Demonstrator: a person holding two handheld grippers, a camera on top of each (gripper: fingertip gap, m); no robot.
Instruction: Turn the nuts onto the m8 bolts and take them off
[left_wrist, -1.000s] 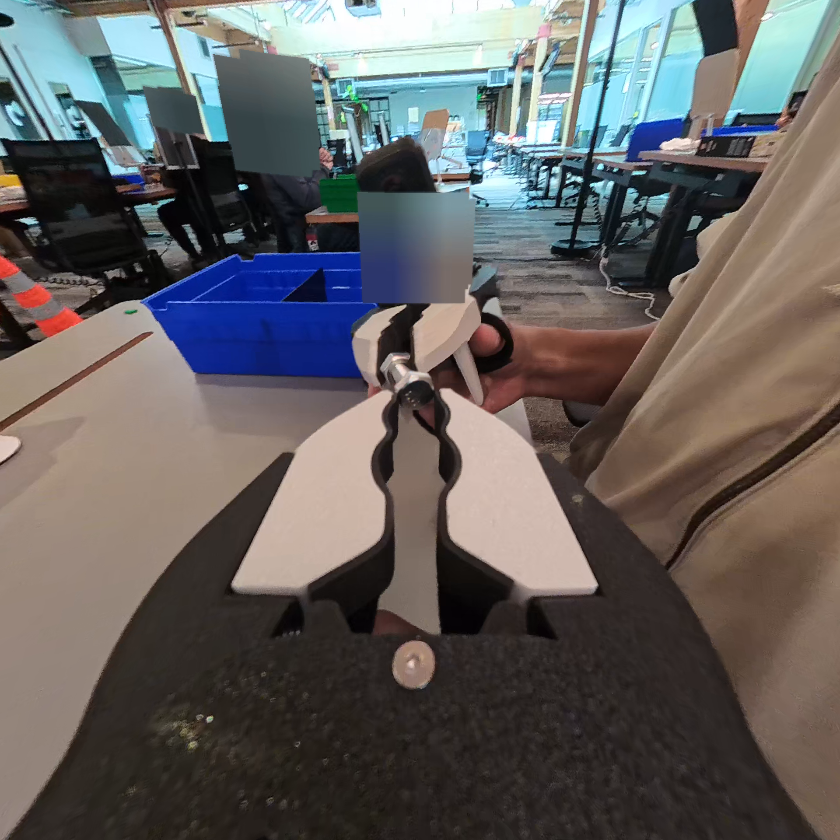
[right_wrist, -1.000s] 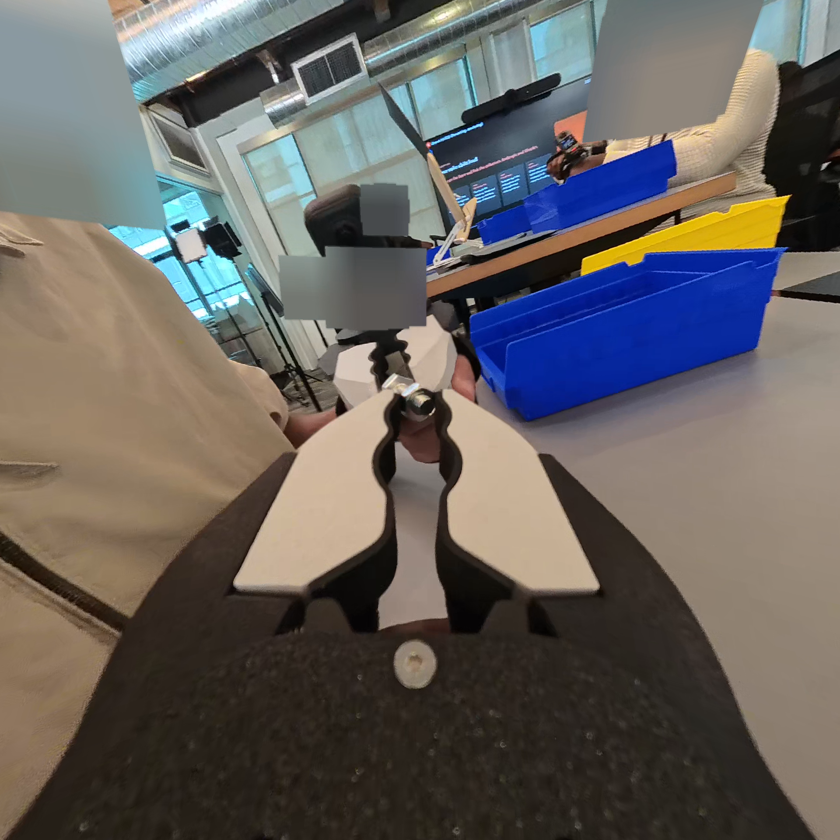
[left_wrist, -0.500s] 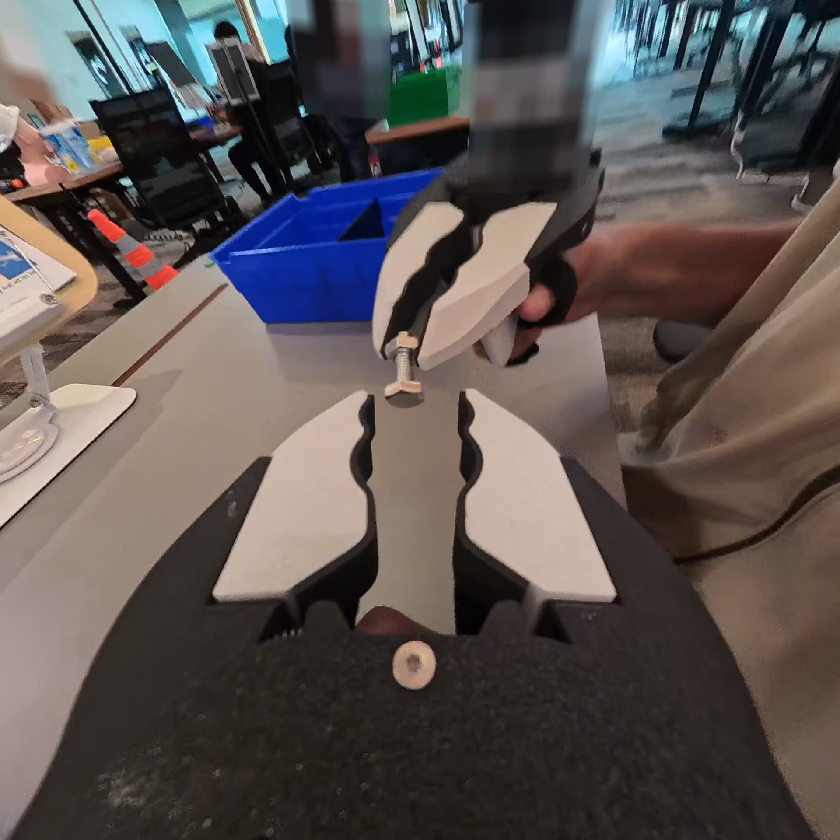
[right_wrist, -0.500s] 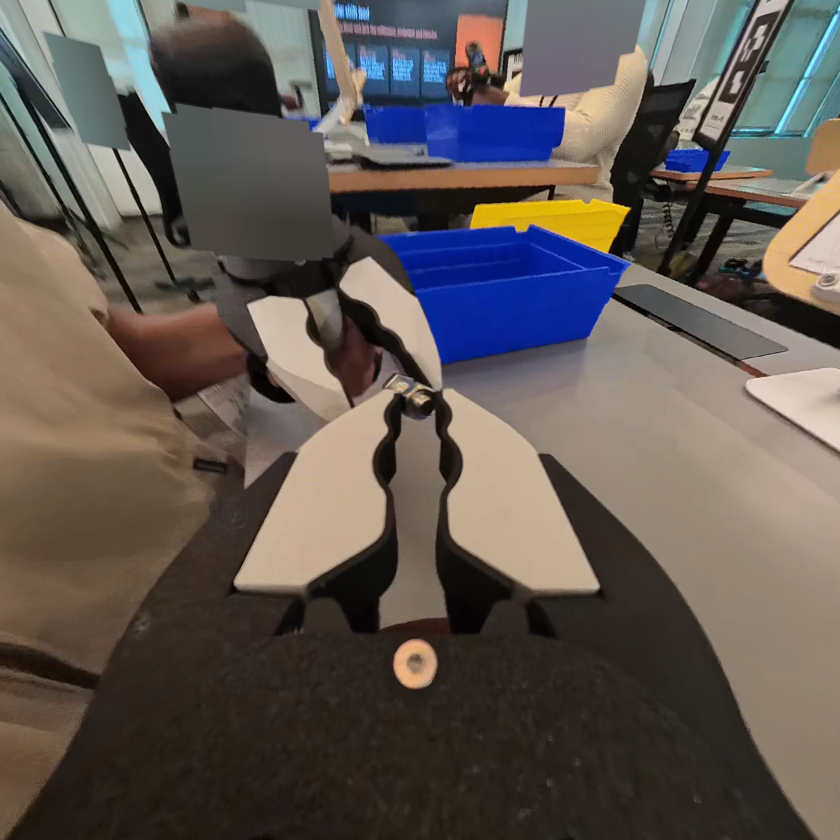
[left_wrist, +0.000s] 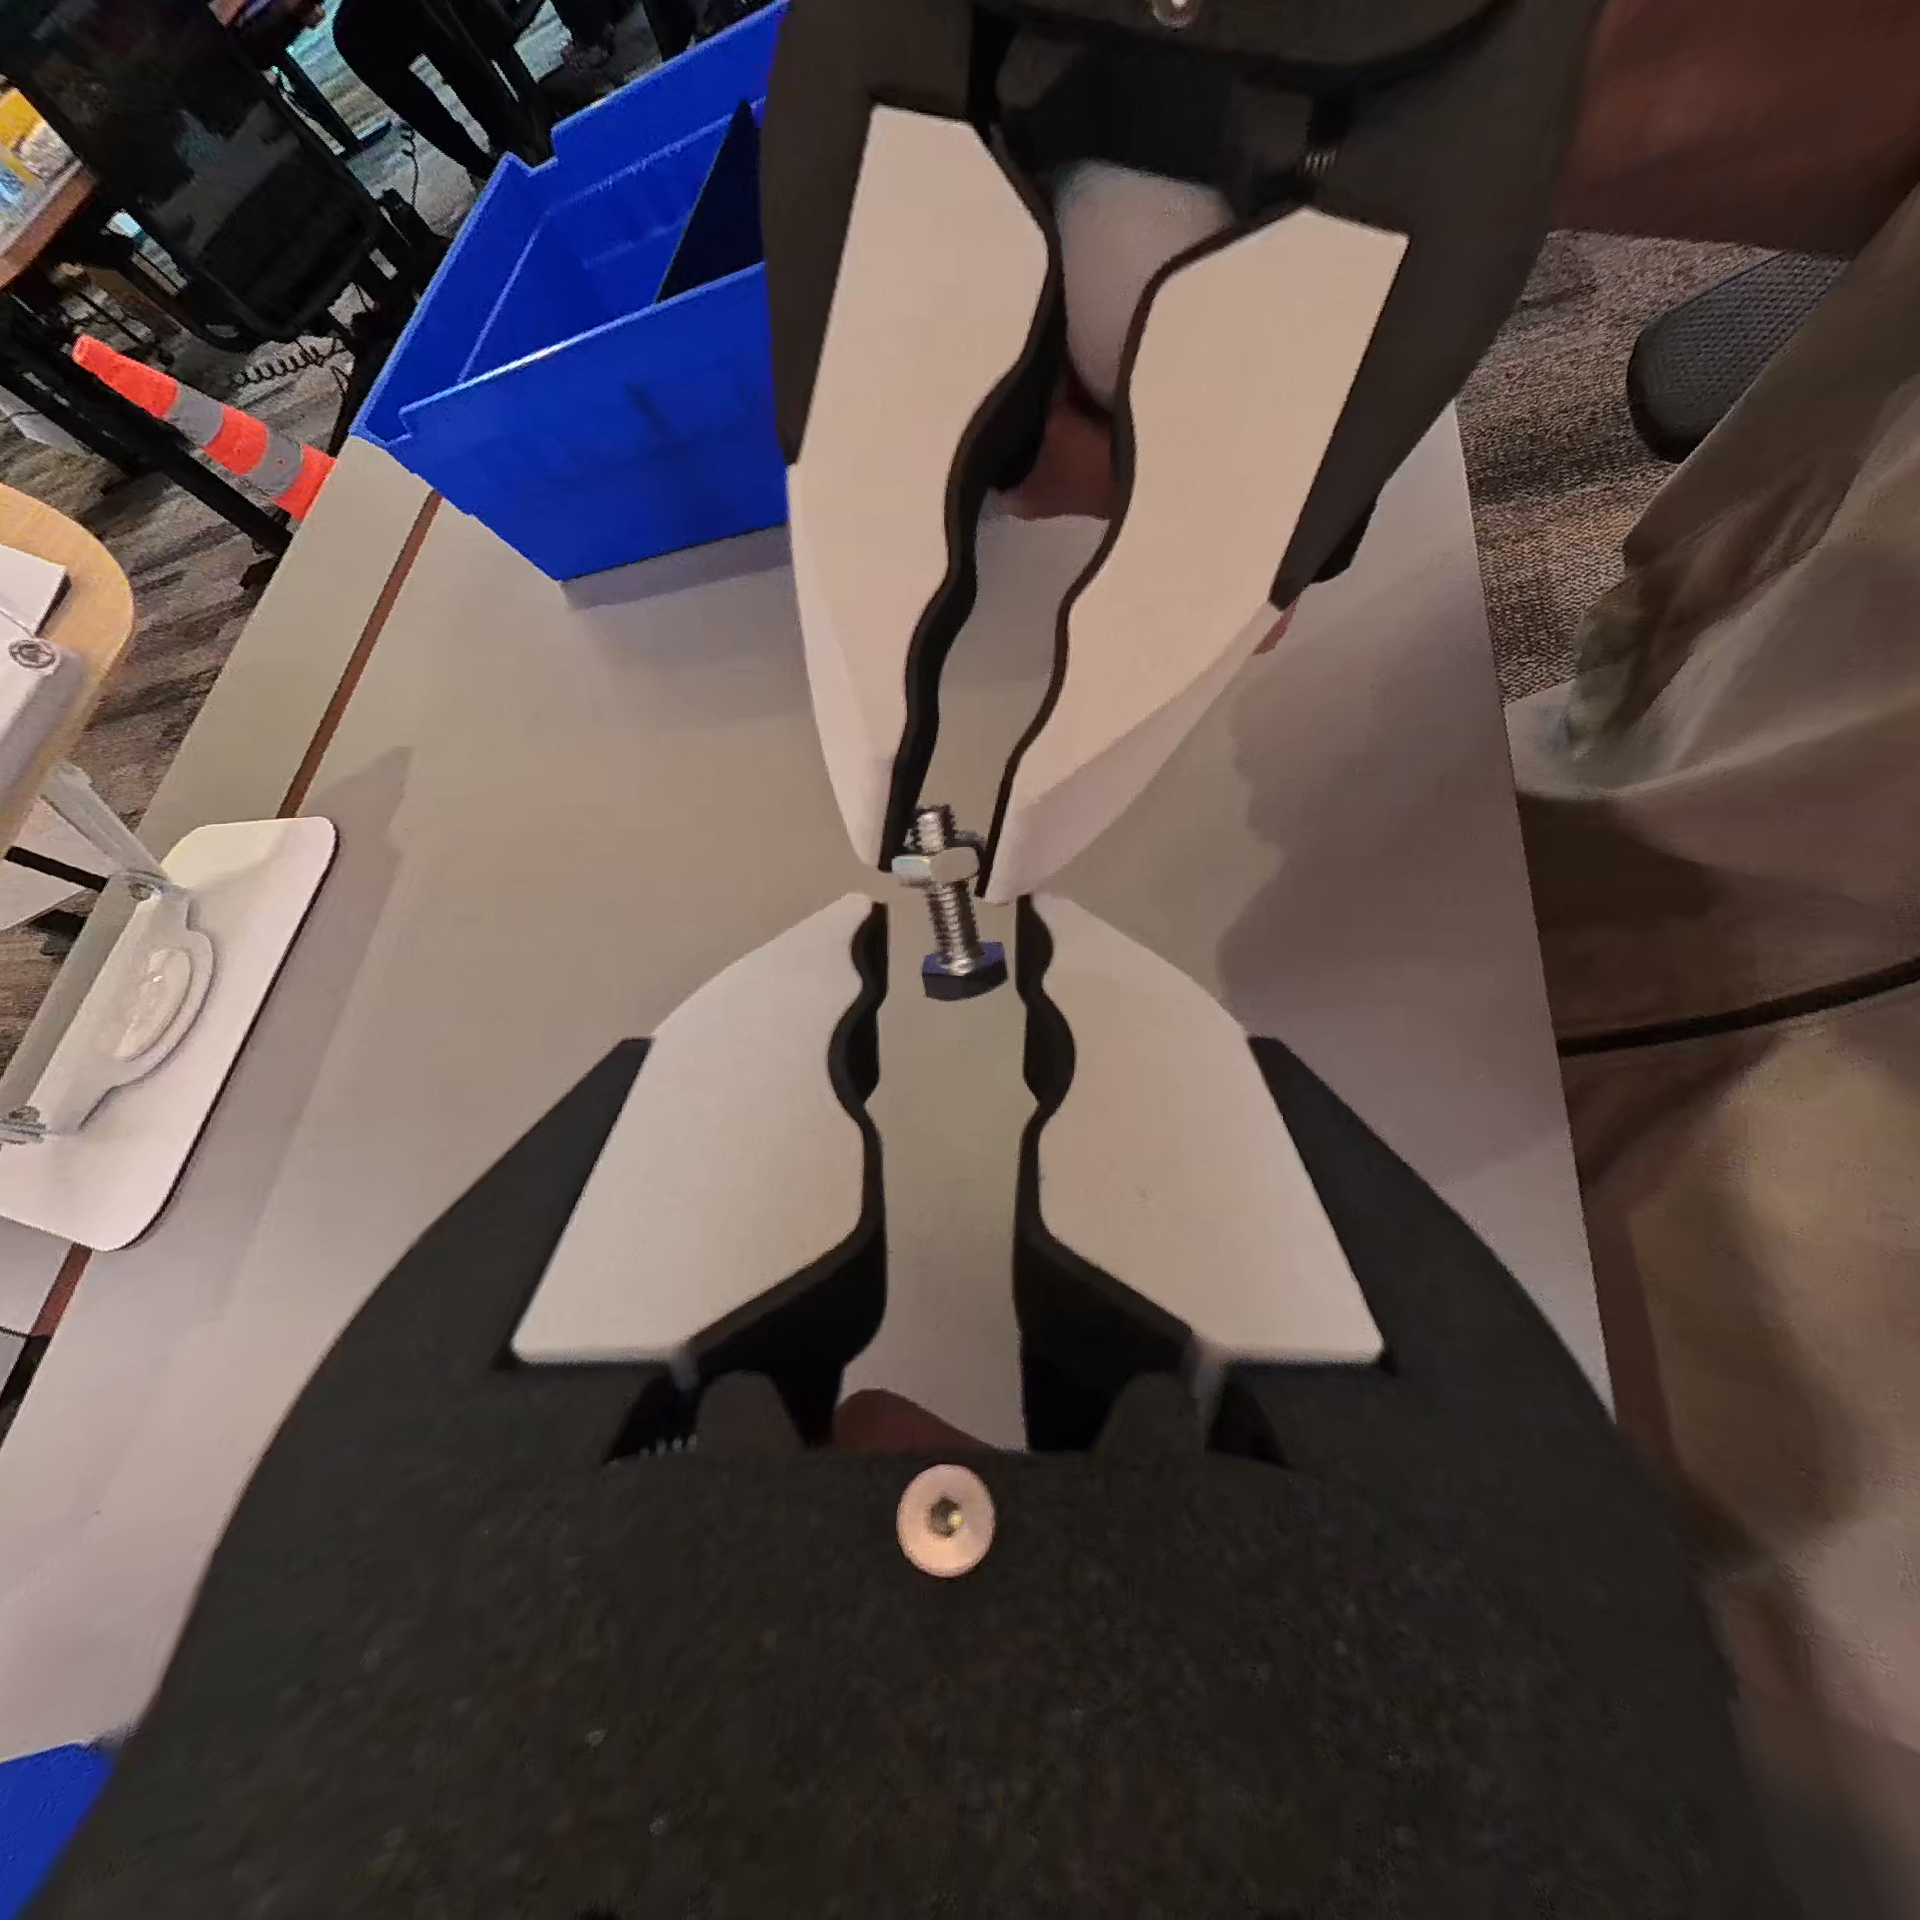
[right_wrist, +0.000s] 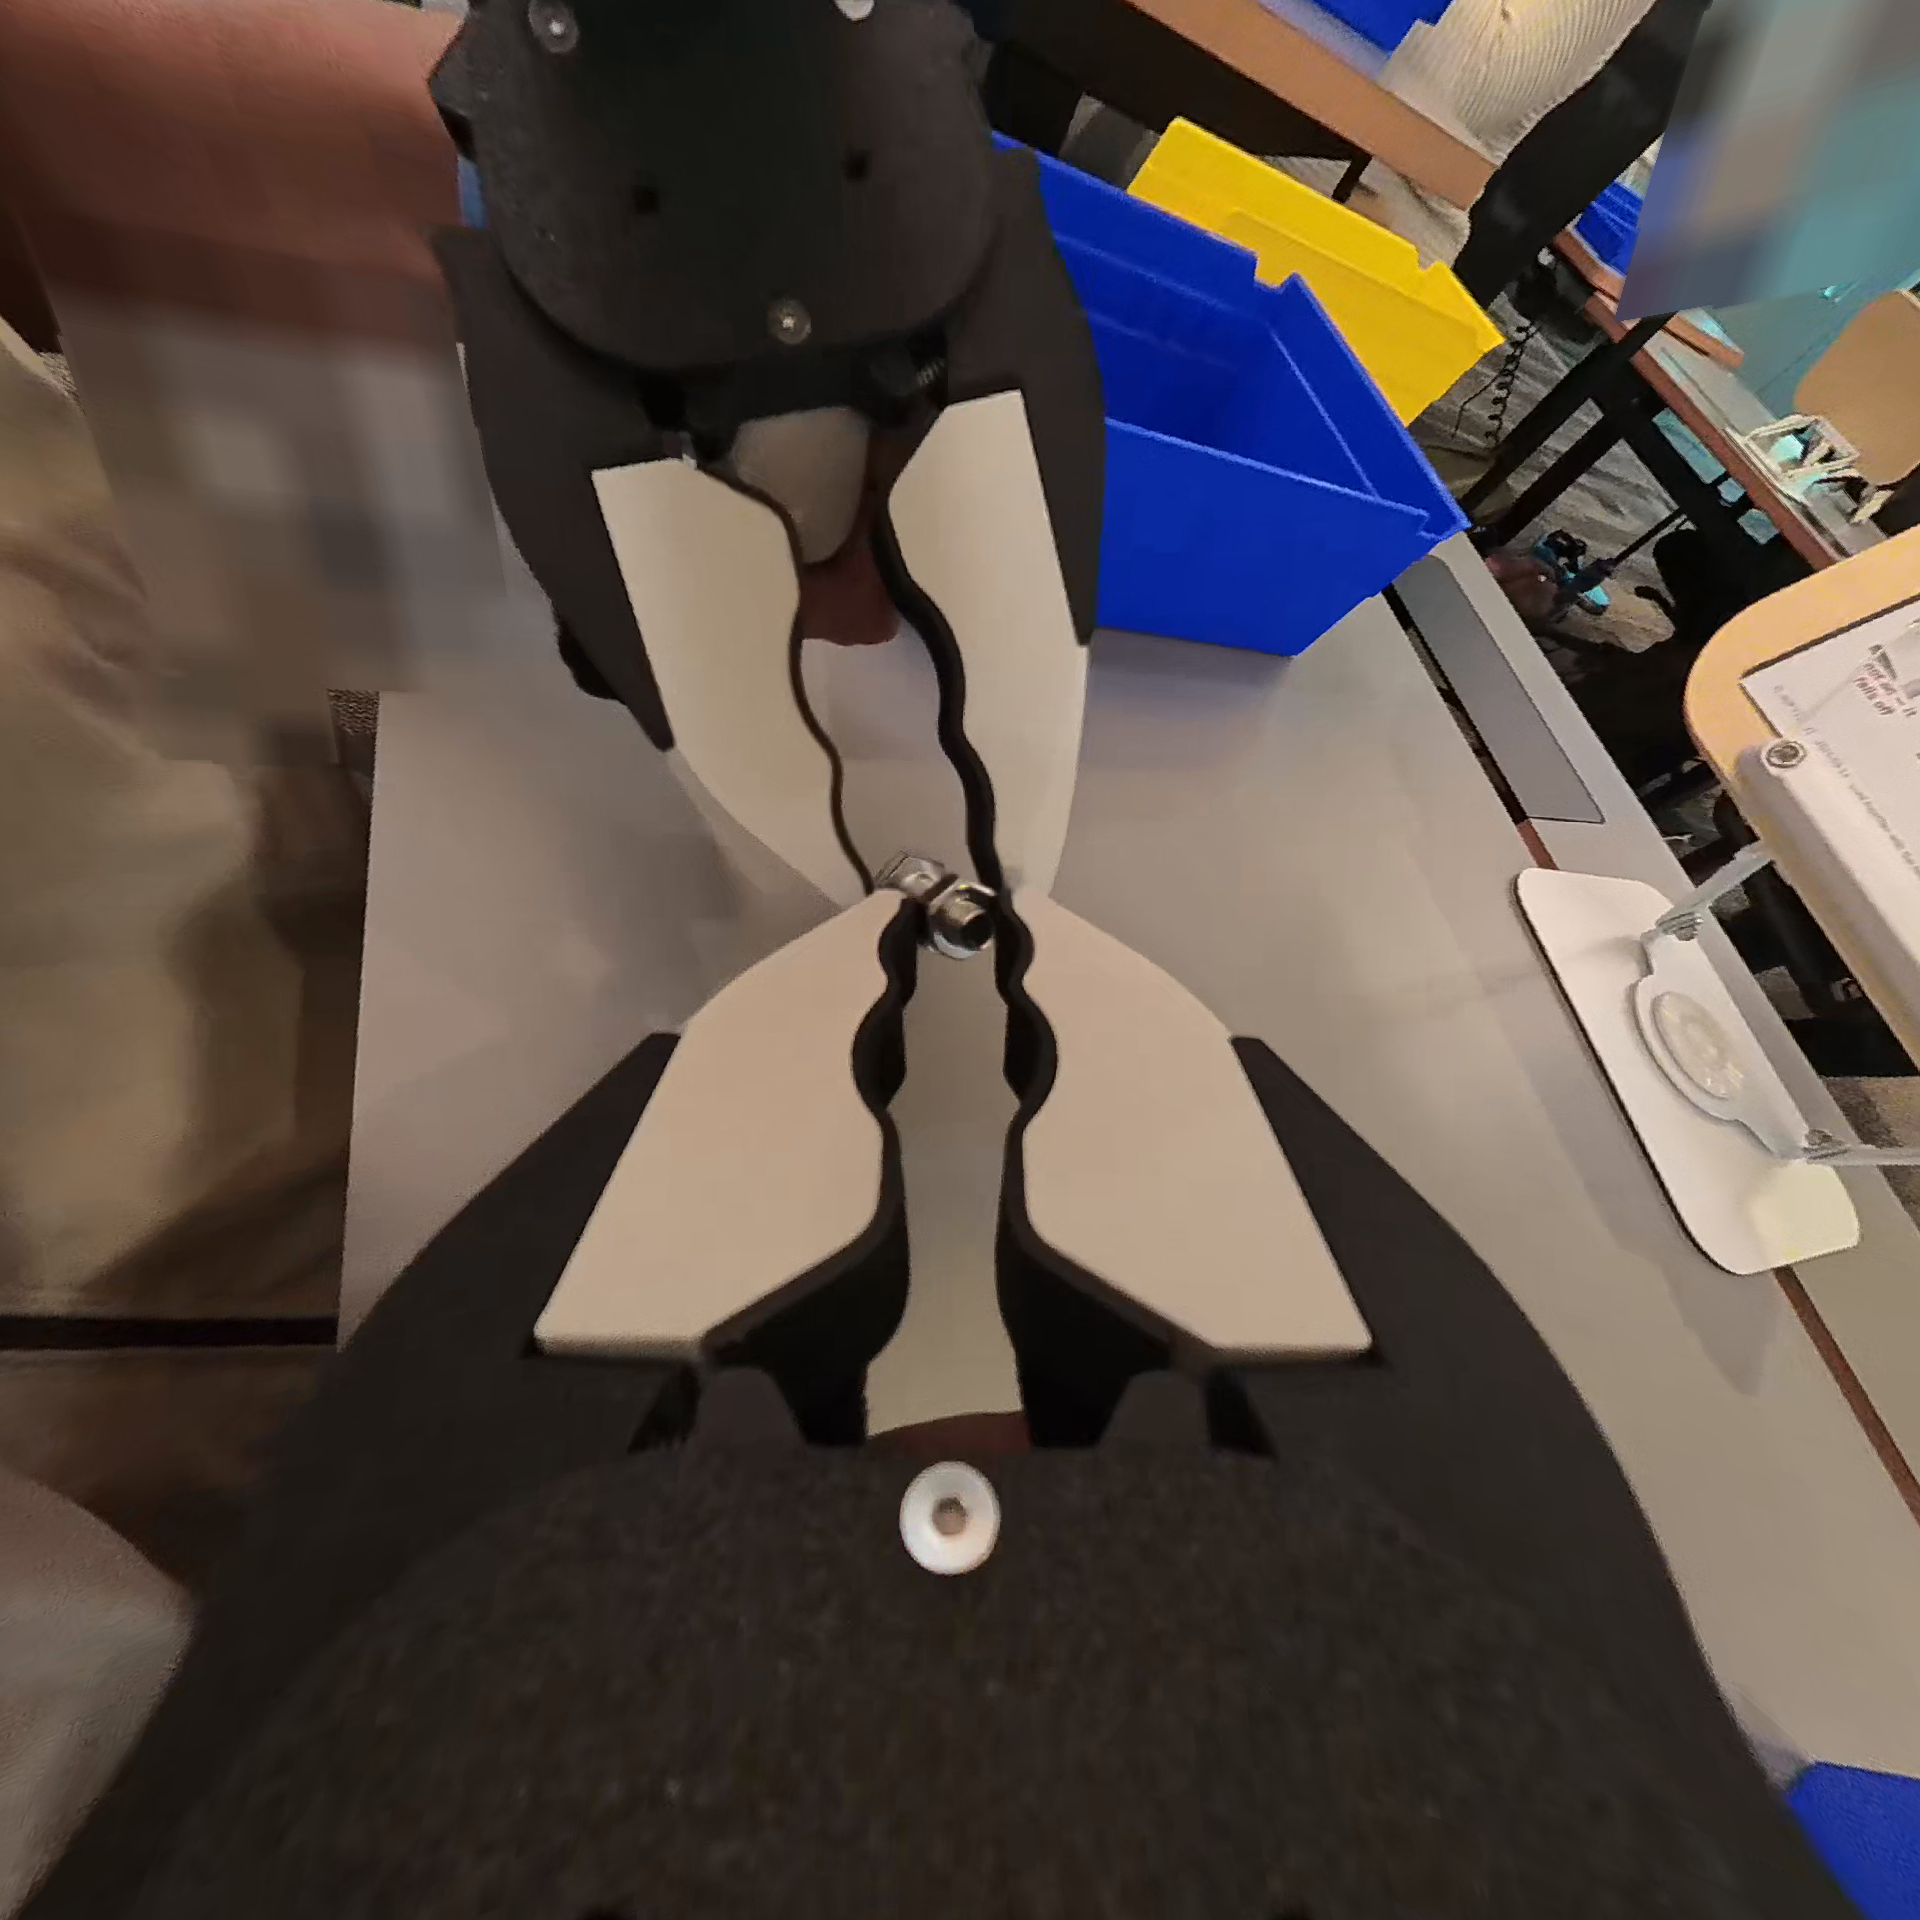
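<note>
Steel bolt hangs above the grey desk, its nut pinched in your right tool. Your left tool stands wide around the bolt's head, not touching it. Beyond both tools sits a blue bin.

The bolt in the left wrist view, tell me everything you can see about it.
The bolt is silvery metal with a threaded shank and a hex head that looks dark in shadow. It hangs roughly upright above the grey table, head down. A nut sits partway along the thread, and the right tongs are shut on that nut. The head lies between the open left tongs, touching neither finger.
</note>
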